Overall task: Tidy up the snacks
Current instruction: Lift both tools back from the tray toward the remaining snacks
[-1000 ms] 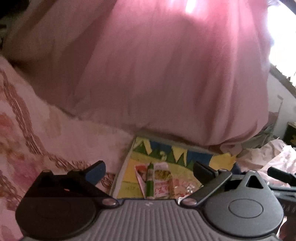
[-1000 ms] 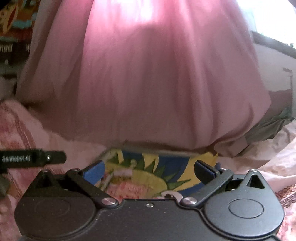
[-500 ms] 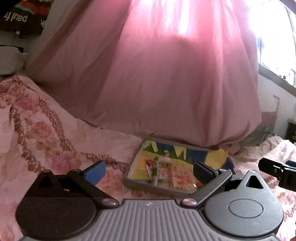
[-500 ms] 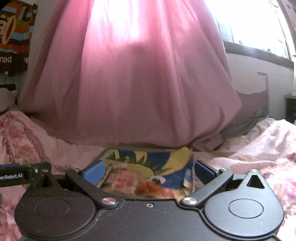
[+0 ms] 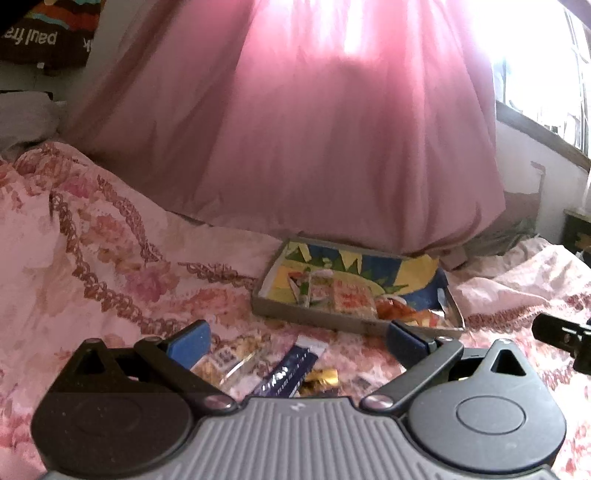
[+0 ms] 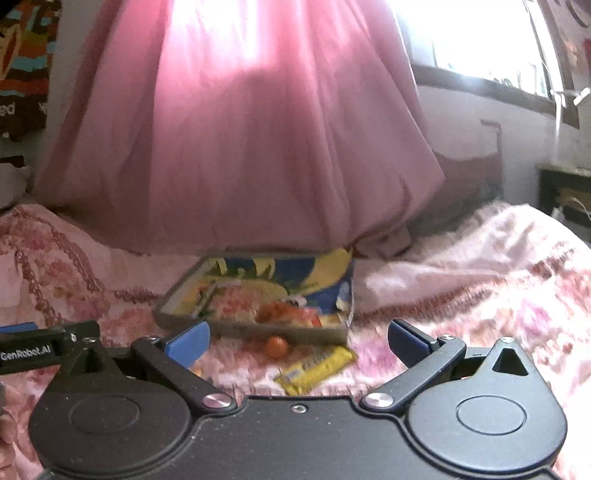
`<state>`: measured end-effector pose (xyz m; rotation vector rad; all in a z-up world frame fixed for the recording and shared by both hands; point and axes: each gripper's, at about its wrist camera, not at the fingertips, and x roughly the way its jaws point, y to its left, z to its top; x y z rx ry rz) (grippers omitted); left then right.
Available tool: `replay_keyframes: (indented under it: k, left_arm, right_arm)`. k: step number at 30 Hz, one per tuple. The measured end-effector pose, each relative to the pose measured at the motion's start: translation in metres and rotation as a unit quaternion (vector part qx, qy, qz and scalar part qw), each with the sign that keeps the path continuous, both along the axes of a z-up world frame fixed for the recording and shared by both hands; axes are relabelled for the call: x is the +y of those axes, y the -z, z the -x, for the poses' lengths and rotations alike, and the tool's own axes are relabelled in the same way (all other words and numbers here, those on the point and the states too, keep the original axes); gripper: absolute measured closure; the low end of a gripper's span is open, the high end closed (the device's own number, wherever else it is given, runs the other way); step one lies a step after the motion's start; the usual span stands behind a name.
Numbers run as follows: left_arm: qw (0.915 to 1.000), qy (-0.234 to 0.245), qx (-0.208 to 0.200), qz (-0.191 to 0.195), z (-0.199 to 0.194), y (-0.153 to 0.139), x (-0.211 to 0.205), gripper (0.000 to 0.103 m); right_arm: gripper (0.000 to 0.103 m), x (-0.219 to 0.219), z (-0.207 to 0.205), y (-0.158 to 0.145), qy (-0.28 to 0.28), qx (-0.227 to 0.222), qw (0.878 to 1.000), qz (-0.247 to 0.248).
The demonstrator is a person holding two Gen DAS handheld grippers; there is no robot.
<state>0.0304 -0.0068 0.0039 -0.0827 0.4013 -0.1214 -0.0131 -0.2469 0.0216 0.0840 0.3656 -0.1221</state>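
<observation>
- Left wrist view: we read "paul fra", mirrored, on the dark poster point(image 5: 40, 35) at far left.
- Our left gripper point(image 5: 297, 341) has its blue fingers point(image 5: 188, 341) spread wide, grasping nothing.
- The shallow tray point(image 5: 314, 319) lies on the floral bedspread point(image 5: 110, 258) below the pink curtain point(image 5: 314, 129), with snack packets inside; print there is too blurred to read.
- Near us lie a dark blue wrapper point(image 5: 291, 369), a clear packet point(image 5: 229, 363) and a gold wrapper point(image 5: 321, 378); half a second ago only the tray showed.
- Right wrist view: "GenRobot.AI" is printed on the left gripper point(image 6: 26, 354) at left.
- Our right gripper point(image 6: 297, 341) is also released and empty.
- A yellow bar point(image 6: 317, 367) and an orange sweet point(image 6: 277, 347) lie just near the tray point(image 6: 258, 332); both are newly in sight, and the tray now sits farther off.
</observation>
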Motion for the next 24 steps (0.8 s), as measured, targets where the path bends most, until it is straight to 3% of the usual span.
replay_keyframes:
  k: [4, 9, 24]
  left_arm:
    - [0.9997, 0.01, 0.021, -0.002, 0.01, 0.005, -0.004, 0.0]
    - [0.9988, 0.016, 0.007, -0.045, 0.022, 0.007, -0.016, 0.0]
    - [0.9972, -0.005, 0.036, -0.066, 0.015, 0.013, -0.019, 0.0]
  right_arm:
    - [0.0, 0.002, 0.01, 0.008, 0.008, 0.024, 1.0, -0.002]
    - [0.0, 0.005, 0.016, 0.01, 0.009, 0.037, 0.999, 0.008]
    - [0.0, 0.005, 0.004, 0.022, 0.023, 0.084, 0.996, 0.026]
